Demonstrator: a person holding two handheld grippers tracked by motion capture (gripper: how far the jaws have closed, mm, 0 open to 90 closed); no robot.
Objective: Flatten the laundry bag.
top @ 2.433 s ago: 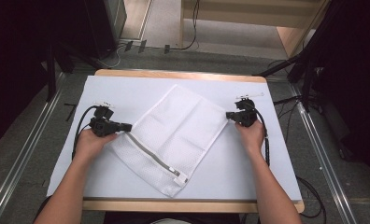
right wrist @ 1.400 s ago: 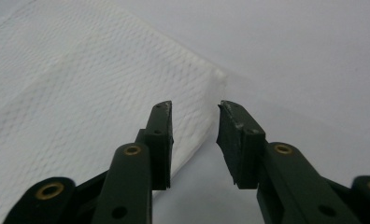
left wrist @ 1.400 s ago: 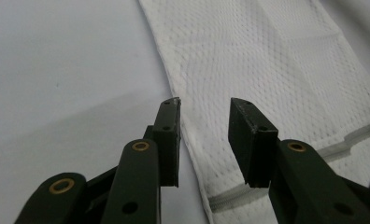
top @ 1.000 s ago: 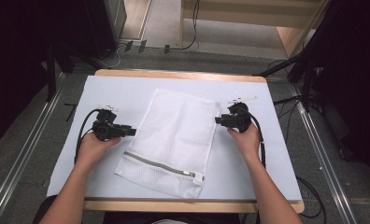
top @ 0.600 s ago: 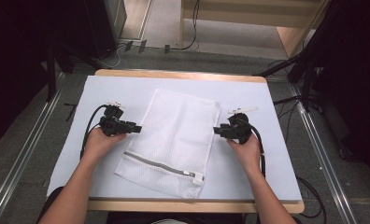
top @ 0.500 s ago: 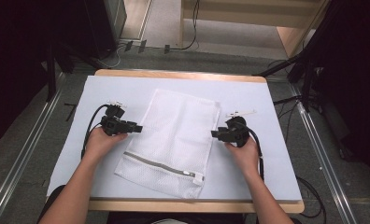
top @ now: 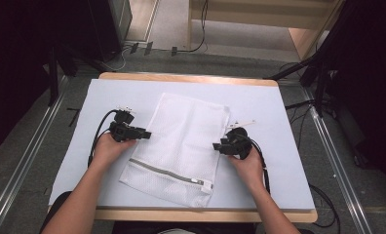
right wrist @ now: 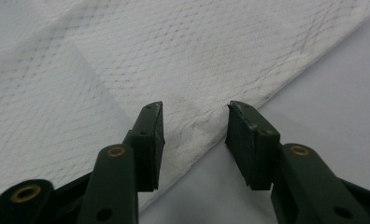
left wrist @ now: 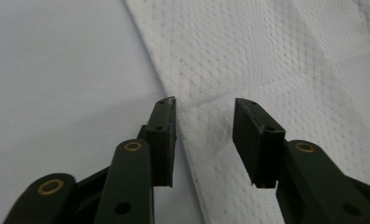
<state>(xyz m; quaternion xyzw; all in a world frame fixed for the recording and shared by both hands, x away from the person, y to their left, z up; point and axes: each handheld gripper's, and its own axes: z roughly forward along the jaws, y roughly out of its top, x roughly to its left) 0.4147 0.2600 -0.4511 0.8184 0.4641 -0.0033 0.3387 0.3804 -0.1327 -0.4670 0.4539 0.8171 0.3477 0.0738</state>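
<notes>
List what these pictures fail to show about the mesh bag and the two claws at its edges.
- Inside of the white mesh bag: hidden by the weave, all views.
- Zipper pull: too small, high view.
- Left claw and right claw tips: whether they touch the bag's edge is unclear in either gripper view.
- Small tag on the table sheet: too small, high view.

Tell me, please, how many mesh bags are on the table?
1: a white mesh bag lies flat mid-table, zipper toward the person, between the left tool and right tool.
</notes>
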